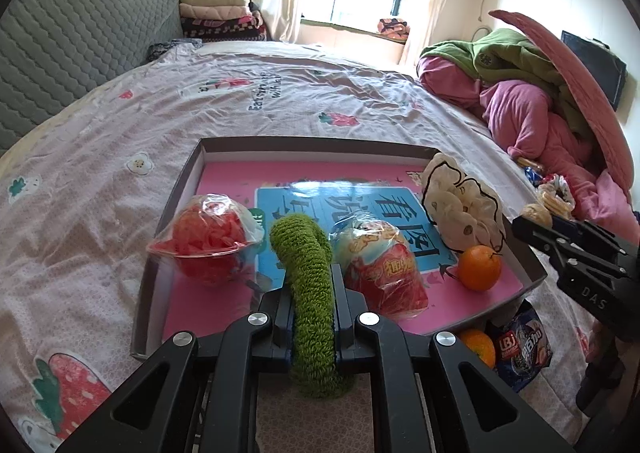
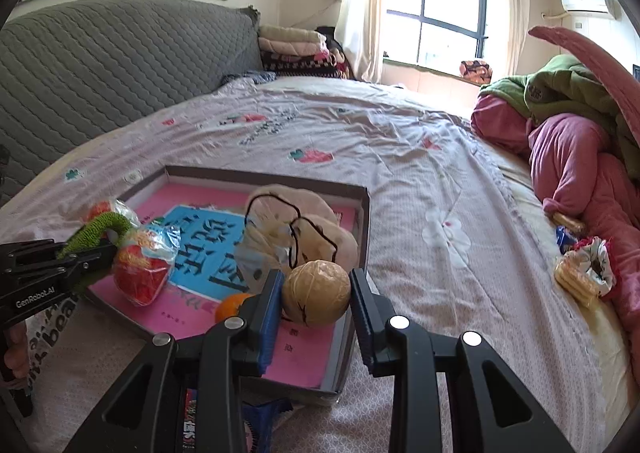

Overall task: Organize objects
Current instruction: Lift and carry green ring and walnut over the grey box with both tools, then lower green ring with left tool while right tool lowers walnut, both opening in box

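Your fingers on the left gripper (image 1: 310, 305) pinch a green knitted band (image 1: 308, 277) above the near edge of the grey tray (image 1: 168, 213) on the bed (image 1: 120, 157); your right gripper (image 2: 316, 301) clasps a tan wrapped ball (image 2: 316, 291) over the tray's near right corner. Inside lie a red bagged puff (image 1: 208, 237), a snack bag (image 1: 380, 269) and an orange (image 1: 479, 267).

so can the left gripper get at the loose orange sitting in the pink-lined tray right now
Probably not yet. The left gripper is shut on a green knitted tube, so its jaws are taken. The orange lies uncovered near the grey cardboard tray's right wall; the path looks clear once the tube is released.
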